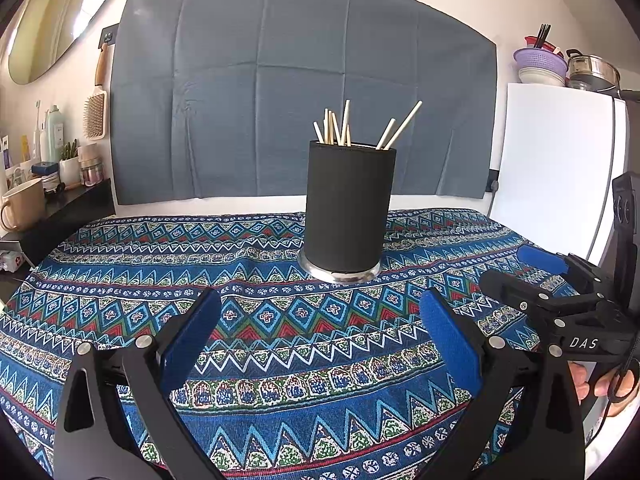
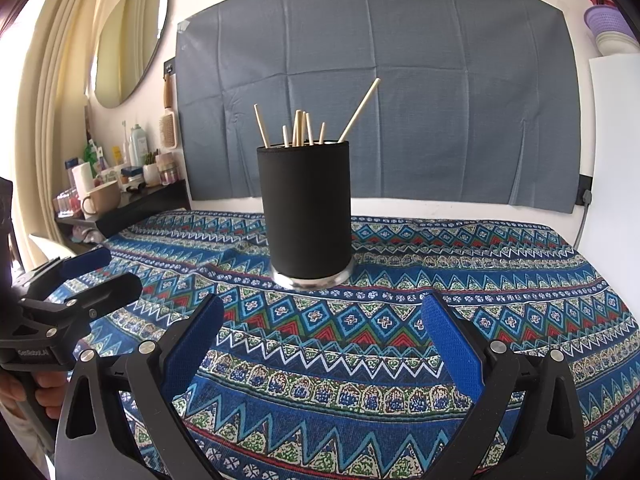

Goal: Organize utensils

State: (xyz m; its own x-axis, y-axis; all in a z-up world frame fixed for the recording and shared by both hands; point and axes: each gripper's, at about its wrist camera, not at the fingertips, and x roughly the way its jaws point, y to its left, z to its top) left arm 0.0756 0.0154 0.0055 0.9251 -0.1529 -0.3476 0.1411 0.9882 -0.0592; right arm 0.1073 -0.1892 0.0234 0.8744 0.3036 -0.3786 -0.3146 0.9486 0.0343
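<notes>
A black cylindrical utensil holder (image 1: 347, 208) with a steel base stands upright on the patterned blue tablecloth (image 1: 280, 340); several wooden chopsticks (image 1: 344, 126) stick out of its top. My left gripper (image 1: 320, 300) hovers open in front of it, nothing between its blue pads. In the right wrist view the same holder (image 2: 307, 212) and chopsticks (image 2: 298, 130) stand ahead of my right gripper (image 2: 322, 304), which is also open and holds nothing. Each gripper shows in the other's view: the right one (image 1: 516, 268) at the right edge, the left one (image 2: 116, 268) at the left edge, both held by a hand.
A dark shelf (image 1: 68, 204) at the left carries a beige mug (image 1: 24, 204), jars and bottles. A white fridge (image 1: 560, 168) stands at the right with bowls and a pot on top. A grey cloth (image 1: 304, 88) covers the wall behind the table.
</notes>
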